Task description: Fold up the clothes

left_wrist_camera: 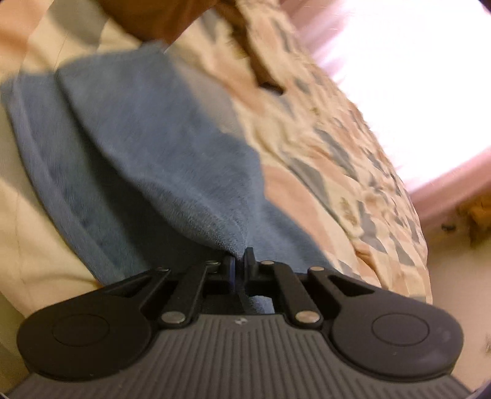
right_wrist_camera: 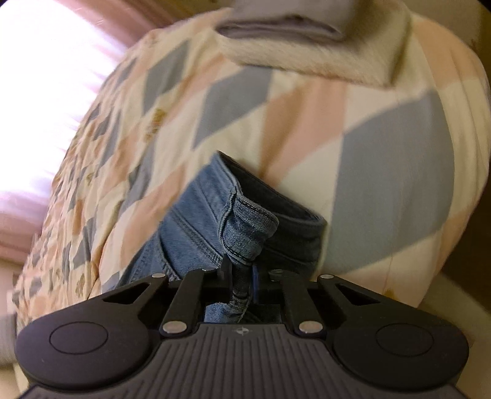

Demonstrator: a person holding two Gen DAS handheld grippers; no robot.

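Left gripper (left_wrist_camera: 238,256) pinches blue cloth (left_wrist_camera: 147,147); right gripper (right_wrist_camera: 241,270) clamps jeans (right_wrist_camera: 214,221) over the bed (right_wrist_camera: 307,116); folding seems barely begun; far stack (right_wrist_camera: 276,27) possibly finished.

No readable text, label, brand name or number appears in either wrist view. The only mark is a small pale emblem, too blurred to make out, on the ribbed grey body of the left gripper (left_wrist_camera: 239,260) just behind its fingers, with a matching one in the same place on the right gripper (right_wrist_camera: 242,270).
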